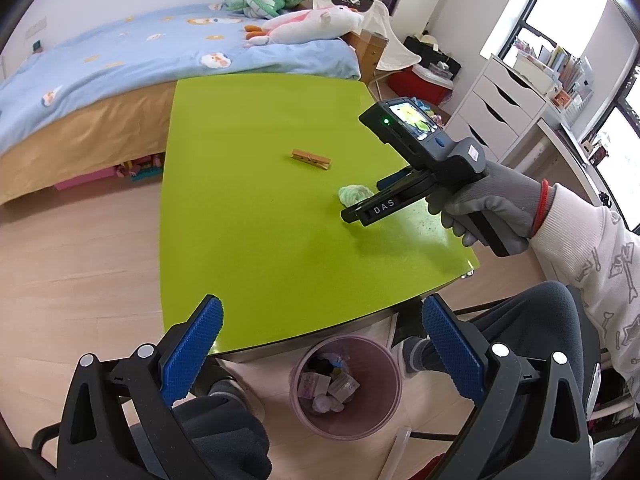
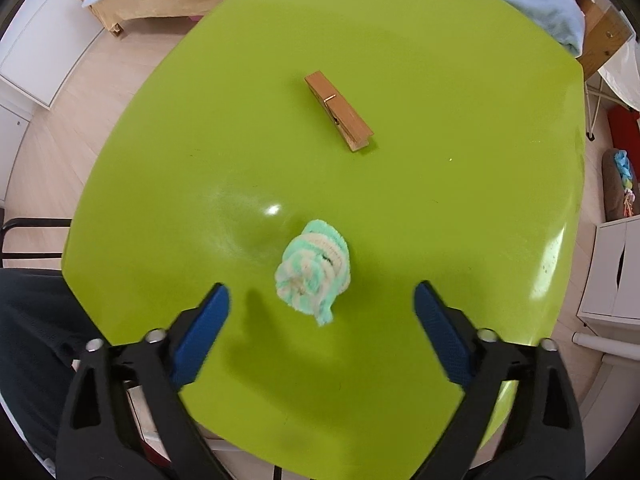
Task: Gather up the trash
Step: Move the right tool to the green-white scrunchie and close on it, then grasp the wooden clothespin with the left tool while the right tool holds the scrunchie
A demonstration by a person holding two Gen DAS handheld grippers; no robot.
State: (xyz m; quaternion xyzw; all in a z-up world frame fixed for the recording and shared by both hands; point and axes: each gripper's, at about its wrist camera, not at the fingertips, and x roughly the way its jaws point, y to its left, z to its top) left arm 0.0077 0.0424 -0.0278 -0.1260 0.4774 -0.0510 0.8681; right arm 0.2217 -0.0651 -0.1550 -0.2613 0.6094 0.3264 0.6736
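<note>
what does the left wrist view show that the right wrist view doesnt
Only the left wrist view shows the pink bin on the floor, the open left gripper above it, and the plush toys.
Only the right wrist view shows the open right gripper from behind.
Both show the green table, clothespin and striped wad.
</note>
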